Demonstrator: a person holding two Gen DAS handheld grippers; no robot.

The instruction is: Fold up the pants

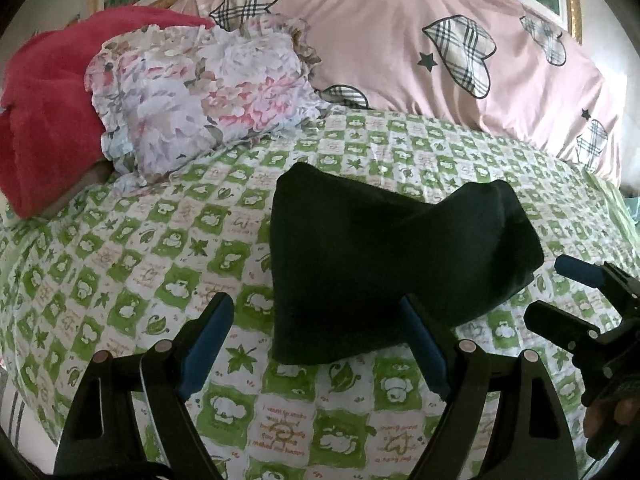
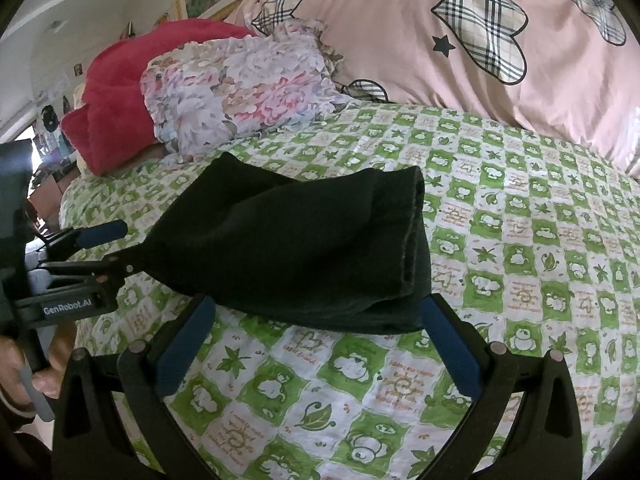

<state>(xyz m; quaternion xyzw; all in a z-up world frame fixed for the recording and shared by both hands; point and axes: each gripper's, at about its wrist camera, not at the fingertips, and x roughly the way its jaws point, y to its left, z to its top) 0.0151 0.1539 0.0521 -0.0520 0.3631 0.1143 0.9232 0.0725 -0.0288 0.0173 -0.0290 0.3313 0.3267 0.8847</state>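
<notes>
Folded pants on the bed, both grippers spread at the near edge

We see the pants [image 1: 384, 264] as a dark folded bundle on the green sheet [image 1: 132, 280], in the middle of the bed, its long axis going left to right. Our left gripper [image 1: 316, 344] is spread wide, with its right finger touching the near edge of the bundle. Our right gripper [image 2: 316, 340] is also spread, and the near right corner of the pants lies between its fingers; it pinches nothing yet. Both are about equally near, one at each near corner, with the pants just beyond them. The right view shows the layered open end at the right side, which the left view hides. We judge the fold almost finished.
</notes>
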